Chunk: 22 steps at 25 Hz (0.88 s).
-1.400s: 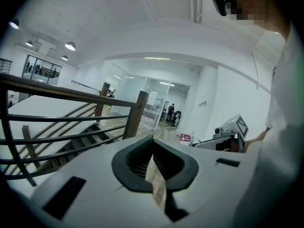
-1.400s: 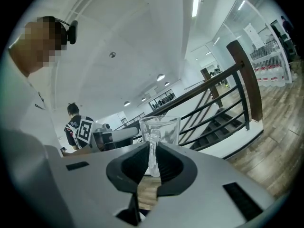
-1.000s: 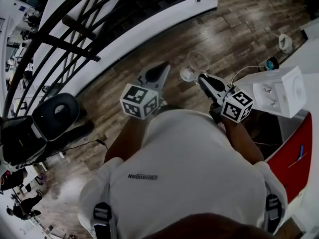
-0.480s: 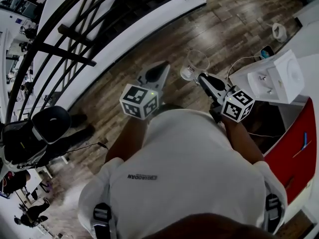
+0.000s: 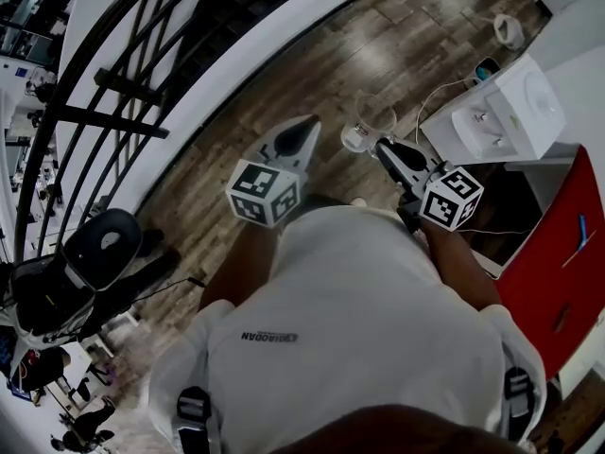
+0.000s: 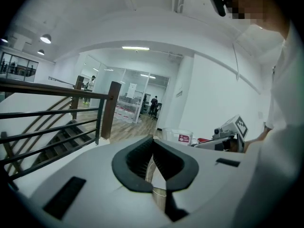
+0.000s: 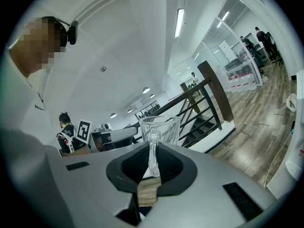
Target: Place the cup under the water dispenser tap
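A clear glass cup (image 5: pixel 369 121) with a handle hangs in the air over the wooden floor. My right gripper (image 5: pixel 379 144) is shut on its handle; in the right gripper view the cup (image 7: pixel 159 125) stands upright just beyond the right gripper (image 7: pixel 153 148). The white water dispenser (image 5: pixel 515 112) stands to the right of the cup, its taps facing left, apart from the cup. My left gripper (image 5: pixel 304 129) is shut with nothing in it, level beside the right one. From the left gripper (image 6: pixel 152 144) view, the cup (image 6: pixel 179 137) shows to the right.
A dark stair railing (image 5: pixel 123 83) and white stair wall run along the left. A red cabinet (image 5: pixel 558 263) stands right of the dispenser. A cable (image 5: pixel 442 95) lies on the floor by it. A black chair (image 5: pixel 104 244) sits at lower left.
The dispenser and floor have slid up and to the left in the head view as I move across the room. Both grippers keep their pose, with the cup still in the right one.
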Each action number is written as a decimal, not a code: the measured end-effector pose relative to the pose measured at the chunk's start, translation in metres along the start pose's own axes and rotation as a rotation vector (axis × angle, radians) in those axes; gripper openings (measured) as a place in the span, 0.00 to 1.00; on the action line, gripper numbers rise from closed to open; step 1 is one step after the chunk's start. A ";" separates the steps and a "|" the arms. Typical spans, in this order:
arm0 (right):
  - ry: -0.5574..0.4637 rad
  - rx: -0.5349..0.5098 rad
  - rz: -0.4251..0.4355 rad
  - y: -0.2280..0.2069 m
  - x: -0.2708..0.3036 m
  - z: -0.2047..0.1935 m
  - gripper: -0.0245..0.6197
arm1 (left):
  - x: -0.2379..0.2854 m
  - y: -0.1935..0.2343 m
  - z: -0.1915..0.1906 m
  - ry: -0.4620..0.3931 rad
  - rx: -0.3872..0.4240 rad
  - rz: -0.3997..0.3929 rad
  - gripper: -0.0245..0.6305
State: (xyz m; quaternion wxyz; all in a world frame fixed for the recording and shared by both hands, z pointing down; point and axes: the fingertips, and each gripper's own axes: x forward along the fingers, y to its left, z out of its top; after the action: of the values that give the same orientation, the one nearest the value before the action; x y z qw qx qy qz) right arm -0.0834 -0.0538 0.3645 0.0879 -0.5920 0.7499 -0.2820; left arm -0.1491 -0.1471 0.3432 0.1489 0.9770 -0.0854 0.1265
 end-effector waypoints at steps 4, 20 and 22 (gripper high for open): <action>-0.026 0.010 -0.044 0.004 -0.021 -0.006 0.11 | -0.002 -0.019 -0.003 0.007 0.012 -0.038 0.03; -0.146 0.043 -0.162 -0.022 -0.110 -0.009 0.11 | 0.045 -0.104 0.002 0.069 0.108 -0.199 0.03; -0.158 0.048 -0.178 -0.027 -0.120 -0.014 0.11 | 0.050 -0.111 -0.001 0.077 0.118 -0.213 0.03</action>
State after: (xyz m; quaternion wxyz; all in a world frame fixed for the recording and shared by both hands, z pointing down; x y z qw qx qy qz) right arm -0.0336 0.0595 0.3658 0.1357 -0.6745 0.6779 -0.2590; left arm -0.0792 -0.0485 0.3281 0.1067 0.9821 0.0324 0.1521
